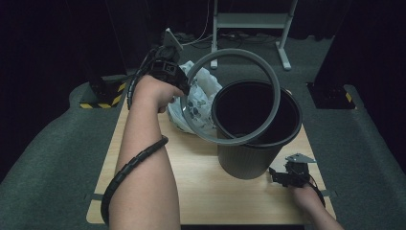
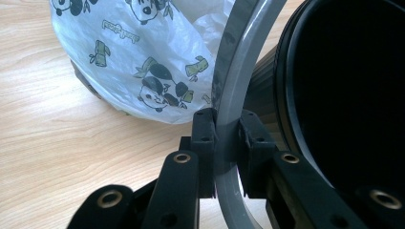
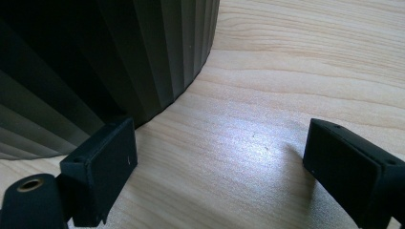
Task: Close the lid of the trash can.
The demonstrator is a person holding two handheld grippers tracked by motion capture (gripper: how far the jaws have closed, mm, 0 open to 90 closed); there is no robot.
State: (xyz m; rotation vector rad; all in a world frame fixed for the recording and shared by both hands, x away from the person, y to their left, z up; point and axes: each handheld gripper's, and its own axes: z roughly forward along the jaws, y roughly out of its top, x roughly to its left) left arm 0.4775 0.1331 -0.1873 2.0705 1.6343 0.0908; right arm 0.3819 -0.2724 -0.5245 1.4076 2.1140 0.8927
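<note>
A grey ring (image 2: 229, 119) is being clamped between the two black jaws of the left gripper (image 2: 224, 143), the pads being pressed against its inner and outer faces. The ring is being held on edge, arcing upward out of the frame. Just right of it, a dark ribbed bin (image 2: 334, 95) is being shown with its black opening. Left of the ring, a white panda-printed plastic bag (image 2: 143, 57) is being carried by the light wooden surface (image 2: 57, 143).

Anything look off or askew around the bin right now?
The grey ring is off the black bin: the left gripper clamps its edge and holds it tilted above the rim. The panda-print bag lies crumpled on the table beside the bin, not inside it. Nothing looks spilled or broken.
</note>
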